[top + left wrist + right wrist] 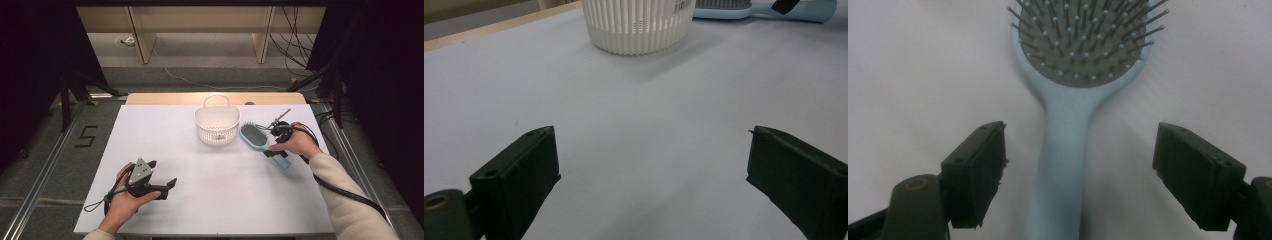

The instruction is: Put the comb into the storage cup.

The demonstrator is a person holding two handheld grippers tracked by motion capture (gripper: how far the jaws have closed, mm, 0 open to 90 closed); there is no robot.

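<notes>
1. The right tongs (pixel 276 145) hang over the light blue hairbrush (pixel 260 141), jaws spread wide, one on each side of the handle, neither pad touching it
2. From the right gripper view, the hairbrush (pixel 1064 150) lies flat on the white table (pixel 908 75), bristles up, handle running straight back between the jaws and the head just ahead of them
3. It looks like a light piece, all stiff plastic; I'd expect it to lift without any sag
4. The handle looks smooth and rounded, so it may be slippery; a pinch across the narrow neck or mid-handle seems the sound choice, since the pads get two near-parallel sides there
5. The bristle bed is the part to avoid: the pins are thin and springy, they'd bend under the pads and give no firm hold
6. Gripped far down the handle, the heavier head could tip forward, so closer to the neck is the safer place
7. The white slatted basket (pixel 217 124) stands just beyond the brush head, on the side away from the right tongs
8. The left tongs (pixel 159 176) rest on the table well apart from the brush, released, nothing between the jaws, with the basket (pixel 639 25) far ahead of them
</notes>
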